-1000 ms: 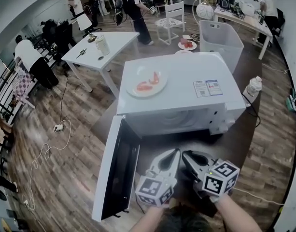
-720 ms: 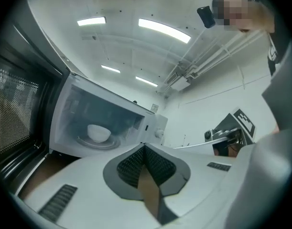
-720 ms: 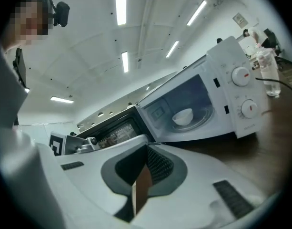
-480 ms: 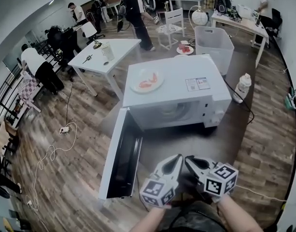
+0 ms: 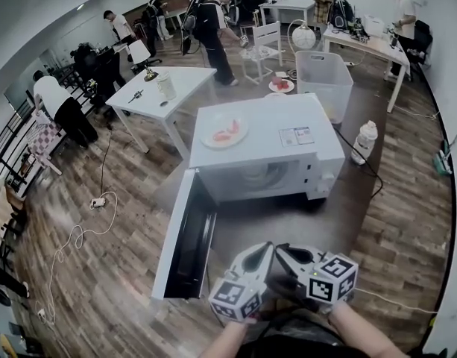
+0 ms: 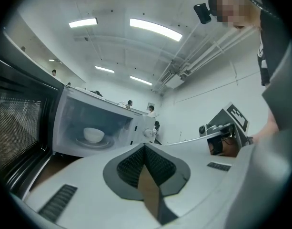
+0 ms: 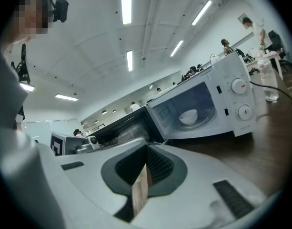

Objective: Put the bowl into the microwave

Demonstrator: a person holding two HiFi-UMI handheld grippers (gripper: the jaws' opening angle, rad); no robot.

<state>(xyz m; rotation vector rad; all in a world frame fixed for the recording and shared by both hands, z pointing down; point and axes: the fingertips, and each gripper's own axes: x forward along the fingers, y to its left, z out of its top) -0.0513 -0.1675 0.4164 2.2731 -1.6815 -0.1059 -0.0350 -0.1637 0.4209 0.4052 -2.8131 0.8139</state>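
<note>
A small white bowl (image 6: 94, 134) sits on the turntable inside the white microwave (image 5: 265, 136), also seen as the bowl (image 7: 187, 116) in the right gripper view. The microwave door (image 5: 180, 241) hangs wide open to the left. Both grippers are held close together near my body, well back from the open cavity. My left gripper (image 5: 265, 247) is shut and empty, its pads meeting at the tip (image 6: 146, 147). My right gripper (image 5: 282, 249) is shut with nothing in it (image 7: 146, 149). From the head view I cannot make out the bowl in the cavity.
A plate with red food (image 5: 224, 133) lies on top of the microwave. A white table (image 5: 165, 88), a white bin (image 5: 323, 73) and a bottle (image 5: 364, 140) stand behind and beside it. A cable (image 5: 79, 233) trails on the wooden floor; people stand at the back.
Both grippers have drawn back from the microwave toward me, staying side by side and shut. The microwave now shows smaller and farther up in the head view.
</note>
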